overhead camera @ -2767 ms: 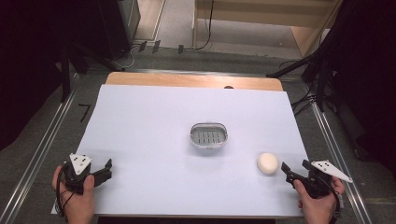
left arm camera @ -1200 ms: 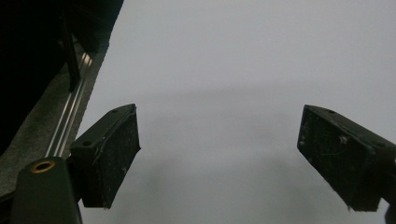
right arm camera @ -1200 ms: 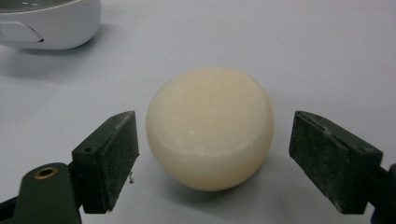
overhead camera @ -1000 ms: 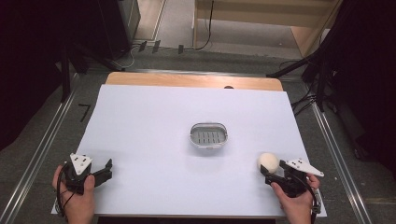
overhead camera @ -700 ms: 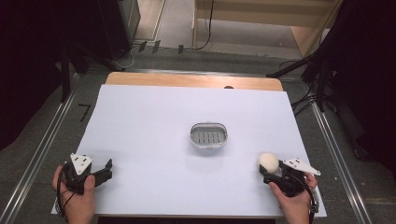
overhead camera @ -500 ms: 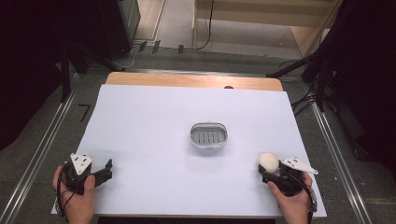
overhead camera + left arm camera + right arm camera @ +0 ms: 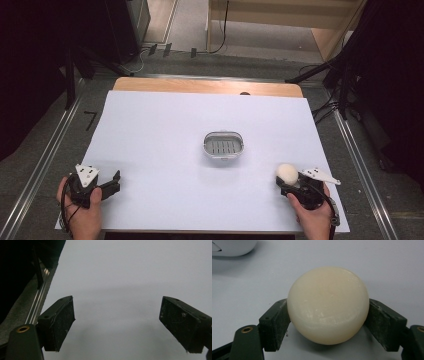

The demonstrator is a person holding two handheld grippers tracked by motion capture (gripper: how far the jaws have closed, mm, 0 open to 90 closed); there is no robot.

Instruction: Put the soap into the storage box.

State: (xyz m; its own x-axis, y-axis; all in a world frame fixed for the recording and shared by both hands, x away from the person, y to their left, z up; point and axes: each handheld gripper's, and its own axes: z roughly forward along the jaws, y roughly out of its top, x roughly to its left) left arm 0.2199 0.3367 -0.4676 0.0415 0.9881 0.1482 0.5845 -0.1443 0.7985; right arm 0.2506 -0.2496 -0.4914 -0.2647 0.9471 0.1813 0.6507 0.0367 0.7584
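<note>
My right gripper has its two black jaws pressed against either side of a round cream bar of soap, so the bar sits clamped between them. From the high view the soap rests on the white table cover, to the right of the soap dish and nearer to me than it, well apart from the dish. The right gripper lies just behind the bar on my side, with my right hand wrapped around its body.

The soap dish is a small oval tray with a slotted grey insert, standing near the middle of the cover.

My left gripper has its jaws spread wide with nothing but bare white cover between them. In the high view it sits far to the left of the dish, close to the near edge, held in my left hand.
</note>
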